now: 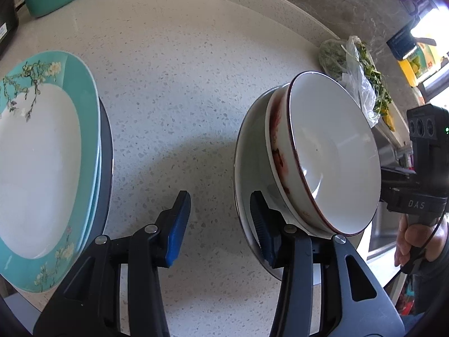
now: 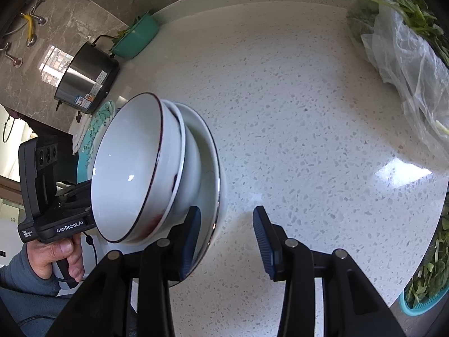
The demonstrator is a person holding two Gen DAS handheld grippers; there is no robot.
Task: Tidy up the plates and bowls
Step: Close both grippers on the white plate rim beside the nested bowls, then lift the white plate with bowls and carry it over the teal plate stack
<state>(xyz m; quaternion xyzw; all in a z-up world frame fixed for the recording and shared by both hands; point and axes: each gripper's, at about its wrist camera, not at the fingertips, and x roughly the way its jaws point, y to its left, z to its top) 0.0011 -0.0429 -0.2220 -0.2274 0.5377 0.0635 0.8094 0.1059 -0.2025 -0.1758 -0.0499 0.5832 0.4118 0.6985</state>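
A stack of white bowls (image 1: 331,146) with dark red rims sits nested in a wider pale bowl (image 1: 249,146) on the speckled counter; it also shows in the right wrist view (image 2: 134,163). A teal-rimmed floral plate (image 1: 42,163) lies on a dark plate at the left. My left gripper (image 1: 221,224) is open, its right finger by the pale bowl's rim. My right gripper (image 2: 227,238) is open, its left finger by the same stack's wide bowl (image 2: 210,174).
A bag of leafy greens (image 2: 407,56) lies at the counter's back right. A teal basket of greens (image 2: 426,286) sits at the right edge. A steel pot (image 2: 84,81) and a teal dish (image 2: 134,39) stand at the back left.
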